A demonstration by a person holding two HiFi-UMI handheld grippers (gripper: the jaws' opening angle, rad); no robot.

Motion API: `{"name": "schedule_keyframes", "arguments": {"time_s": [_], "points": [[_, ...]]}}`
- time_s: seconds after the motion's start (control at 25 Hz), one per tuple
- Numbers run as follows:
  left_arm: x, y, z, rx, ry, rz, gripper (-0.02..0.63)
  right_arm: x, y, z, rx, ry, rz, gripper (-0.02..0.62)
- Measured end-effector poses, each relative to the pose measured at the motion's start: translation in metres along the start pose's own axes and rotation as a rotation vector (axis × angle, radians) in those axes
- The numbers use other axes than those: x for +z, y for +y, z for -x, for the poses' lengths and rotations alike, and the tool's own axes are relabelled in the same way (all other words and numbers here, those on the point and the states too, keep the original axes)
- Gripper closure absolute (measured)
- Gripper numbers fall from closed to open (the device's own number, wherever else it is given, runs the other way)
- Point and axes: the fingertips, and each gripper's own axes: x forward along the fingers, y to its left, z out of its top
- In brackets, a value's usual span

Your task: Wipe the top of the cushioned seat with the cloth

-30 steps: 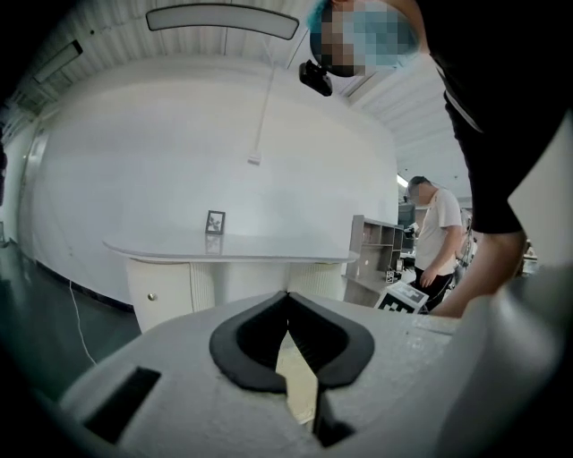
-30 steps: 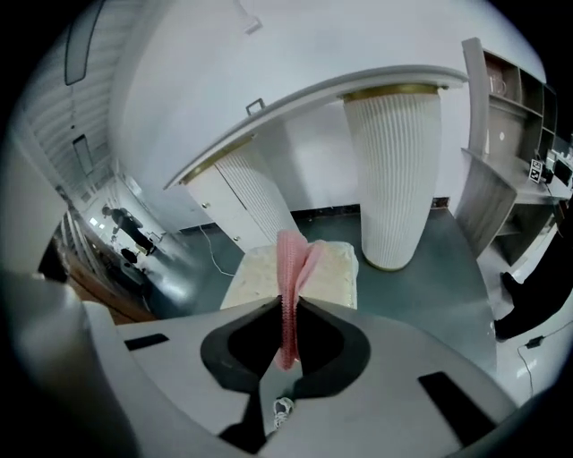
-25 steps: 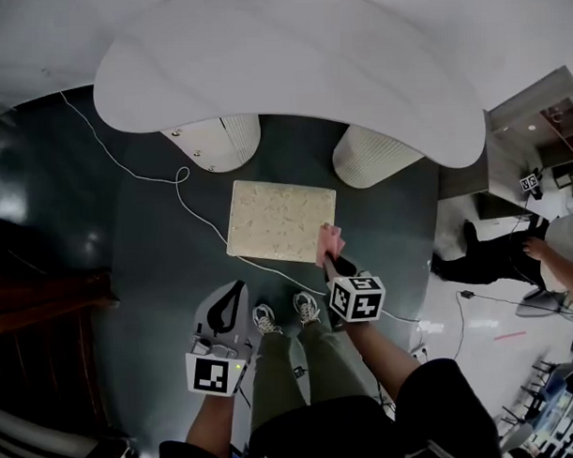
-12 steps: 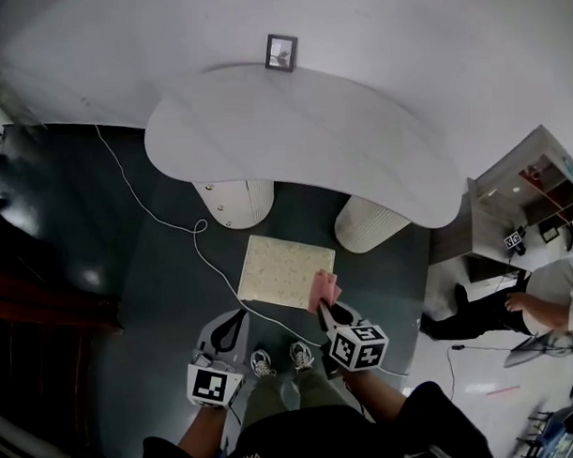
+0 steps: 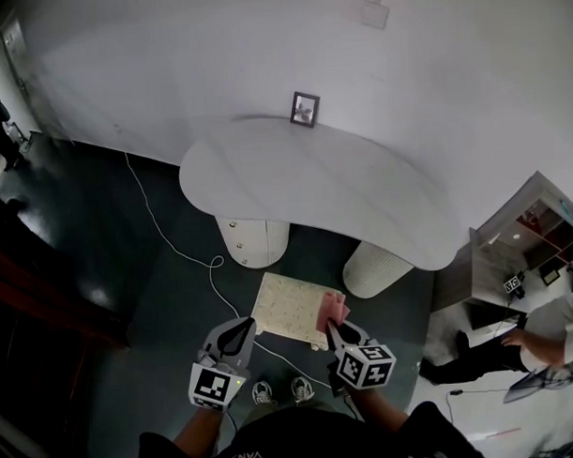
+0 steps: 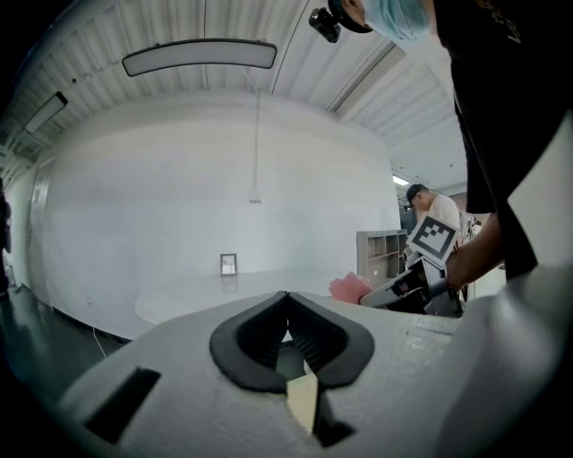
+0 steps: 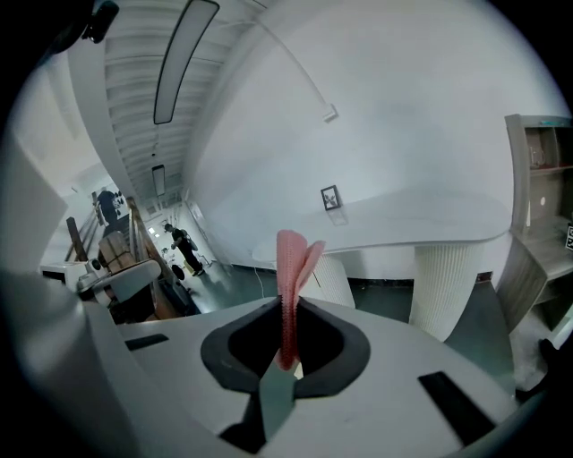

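The pink cloth (image 5: 332, 311) hides part of the right edge of the cushioned seat (image 5: 289, 308).

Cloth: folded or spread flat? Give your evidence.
Folded. In the right gripper view the cloth stands as a doubled-over strip, two layers showing, pinched by the shut right gripper.

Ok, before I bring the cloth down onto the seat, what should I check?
1. Cloth gripped by right gripper: ok, jaws shut on it.
2. Cloth touching cushioned seat: not ok, it is held up; the right gripper view faces the table.
3. Left gripper out of the way: ok, shut, empty, near the seat's left corner.
4. Cable off the seat top: ok, on the floor.
5. Dirt on seat top: cannot tell.
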Motion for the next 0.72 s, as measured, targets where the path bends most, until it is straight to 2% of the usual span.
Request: {"name": "schedule_keyframes", "arguments": {"time_s": [0.32, 0.72], "points": [[0.035, 0.001, 0.010, 0.013, -0.047, -0.042, 0.588, 0.032, 0.015, 0.018, 0.034, -0.061, 0.057, 0.568], [0.045, -0.006, 0.025, 0.055, -0.069, -0.063, 0.589, 0.040, 0.033, 0.031, 0.102, -0.086, 0.093, 0.569]]}}
